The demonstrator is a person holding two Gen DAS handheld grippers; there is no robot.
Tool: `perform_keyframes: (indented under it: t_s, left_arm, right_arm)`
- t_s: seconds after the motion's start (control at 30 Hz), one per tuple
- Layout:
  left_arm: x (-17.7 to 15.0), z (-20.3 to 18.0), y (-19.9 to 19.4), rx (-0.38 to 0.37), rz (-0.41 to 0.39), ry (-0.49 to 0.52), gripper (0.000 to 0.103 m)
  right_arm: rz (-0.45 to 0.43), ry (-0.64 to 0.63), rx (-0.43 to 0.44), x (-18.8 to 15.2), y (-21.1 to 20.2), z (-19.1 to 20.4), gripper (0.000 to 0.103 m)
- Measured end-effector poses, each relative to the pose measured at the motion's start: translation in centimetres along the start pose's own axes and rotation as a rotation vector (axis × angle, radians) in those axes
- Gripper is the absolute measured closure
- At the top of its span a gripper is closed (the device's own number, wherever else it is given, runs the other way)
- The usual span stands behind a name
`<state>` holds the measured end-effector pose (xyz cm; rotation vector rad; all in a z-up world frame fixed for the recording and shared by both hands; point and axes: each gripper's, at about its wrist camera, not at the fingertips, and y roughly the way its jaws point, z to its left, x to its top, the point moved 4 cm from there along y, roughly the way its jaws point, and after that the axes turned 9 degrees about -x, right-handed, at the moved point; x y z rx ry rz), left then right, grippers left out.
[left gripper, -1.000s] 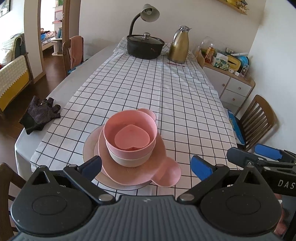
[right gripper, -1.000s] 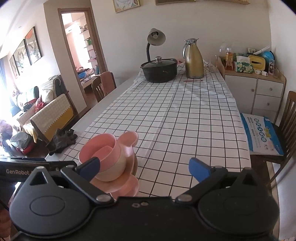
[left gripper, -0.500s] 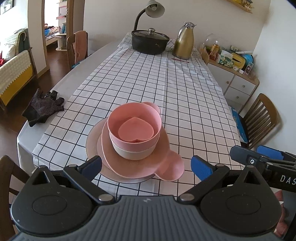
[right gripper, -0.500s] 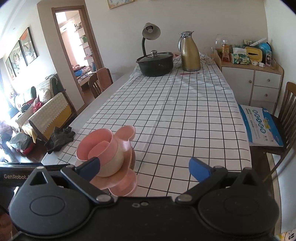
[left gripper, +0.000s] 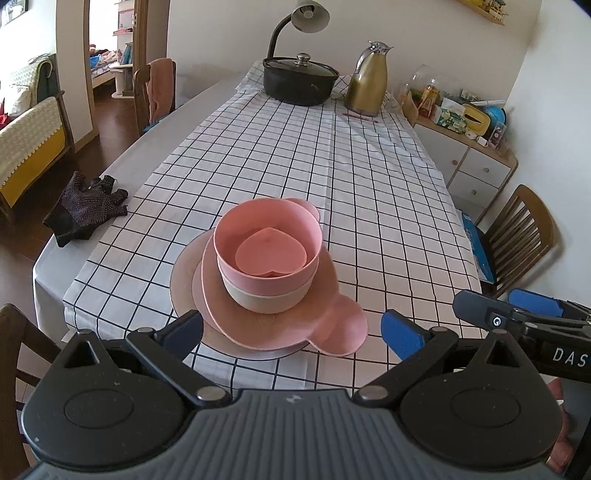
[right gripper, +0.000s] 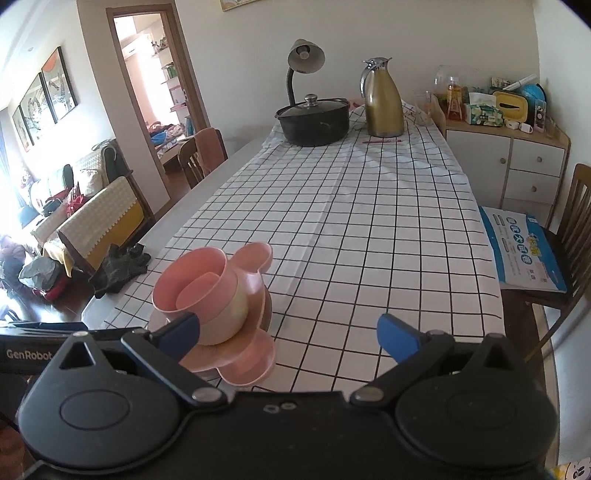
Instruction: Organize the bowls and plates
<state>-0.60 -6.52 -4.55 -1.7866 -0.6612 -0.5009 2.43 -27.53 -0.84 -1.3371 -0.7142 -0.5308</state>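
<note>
With both my left tongs (left gripper: 291, 328) and right tongs (right gripper: 288, 330) spread and empty, the stacked pink bowl (left gripper: 267, 242) and plates (left gripper: 280, 325) sit lower centre on the surface (left gripper: 369, 192), so I should retreat straight, avoiding the rim.

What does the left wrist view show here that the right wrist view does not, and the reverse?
Only the left wrist view looks down into the pink bowl and shows its heart-shaped floor, the round plate lowest in the stack, and the right tongs from the side. Only the right wrist view shows the blue printed bag on a chair, fully, and framed pictures. Both show the stack, beige bowl, eared plate, black pot, gold jug, lamp and dark gloves. Both tongs stand open.
</note>
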Motion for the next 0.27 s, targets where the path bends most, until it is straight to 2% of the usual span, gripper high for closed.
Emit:
perform_keyframes:
  t_s: [0.27]
  left_arm:
    - [0.18,0.14,0.49,-0.016,0.012,0.009,0.0]
  right_arm:
    - [0.009,0.001,-0.004,-0.04,0.34,0.11,0.001]
